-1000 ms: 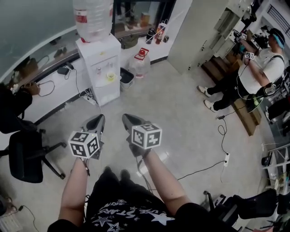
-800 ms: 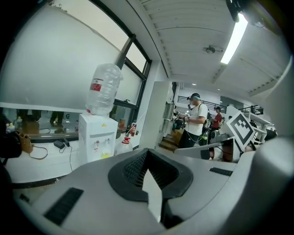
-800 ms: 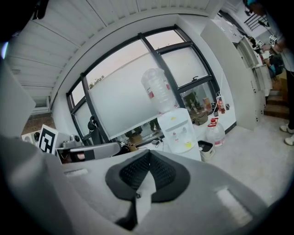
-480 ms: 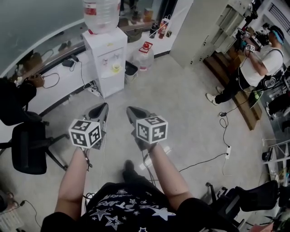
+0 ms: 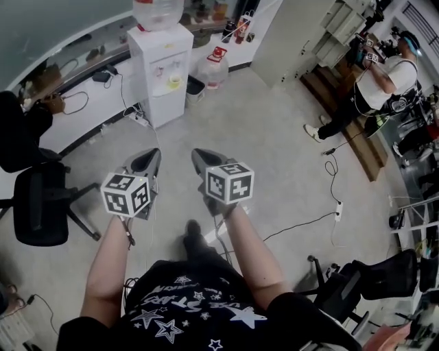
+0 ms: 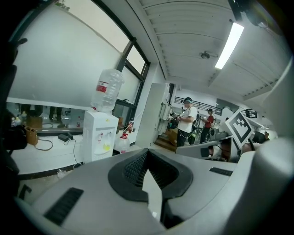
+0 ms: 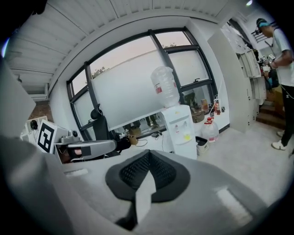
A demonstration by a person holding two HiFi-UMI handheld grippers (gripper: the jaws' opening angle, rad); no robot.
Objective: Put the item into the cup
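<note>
Cup and item: I can't find either in any view, so I can't say where they are.

Grey speckled floor fills most of the head view, glossy, with a black cable trailing across it. A white counter curves along the left edge, its far end cut off. White boxy water dispenser stands against it. The clear bottle on top is cropped in the head view; I see it whole in the left gripper view. Black office chair at left, on a star base. A person in a white top stands far right beside wooden steps; that person's hands are too small to read. A clear water jug with a red cap sits on the floor just beside the dispenser.

Left gripper and right gripper are held side by side over the floor, apart, each carrying a white marker cube. Grey smooth shells, black ribbed pads. On both I read the jaws pressed together at the tip, nothing between them, touching nothing; same in the right gripper view.
</note>
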